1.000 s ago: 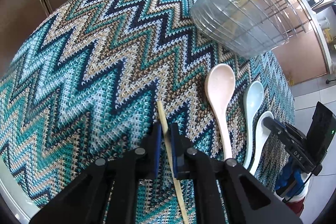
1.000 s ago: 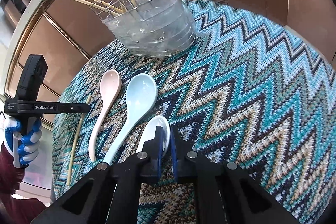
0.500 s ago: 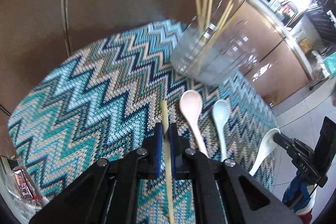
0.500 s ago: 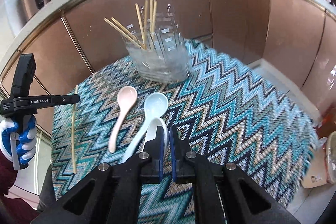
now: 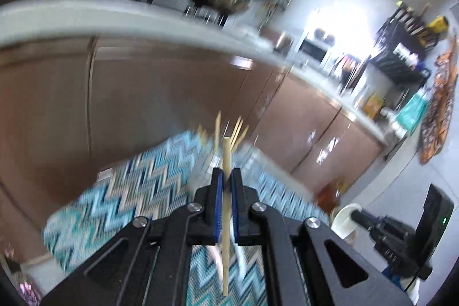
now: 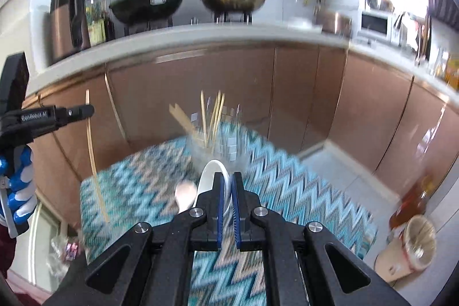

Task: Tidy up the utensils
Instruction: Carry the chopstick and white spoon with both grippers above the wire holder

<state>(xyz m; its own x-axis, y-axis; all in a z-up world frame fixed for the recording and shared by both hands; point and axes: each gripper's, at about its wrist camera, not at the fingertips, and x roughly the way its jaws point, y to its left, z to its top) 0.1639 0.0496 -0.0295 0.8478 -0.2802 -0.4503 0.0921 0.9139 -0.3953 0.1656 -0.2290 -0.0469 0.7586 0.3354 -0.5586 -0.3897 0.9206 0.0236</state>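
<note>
Straight ahead at twelve o'clock from both wrists stands the clear holder (image 6: 213, 145), already bristling with chopsticks, on the zigzag cloth (image 6: 301, 191) that covers the surface. I have the left gripper (image 5: 225, 177) pinched tight on a single chopstick (image 5: 225, 220), whose long axis runs along the jaws, tip toward the holder and tail hanging back beneath them; in the right view it reads as a near-vertical stick at nine o'clock. I have the right gripper (image 6: 227, 179) clamped on the rim of a white spoon (image 6: 210, 177), bowl forward, just short of the holder. A pink spoon (image 6: 185, 191) lies on the cloth below. By my reckoning the right hand is nearer.
</note>
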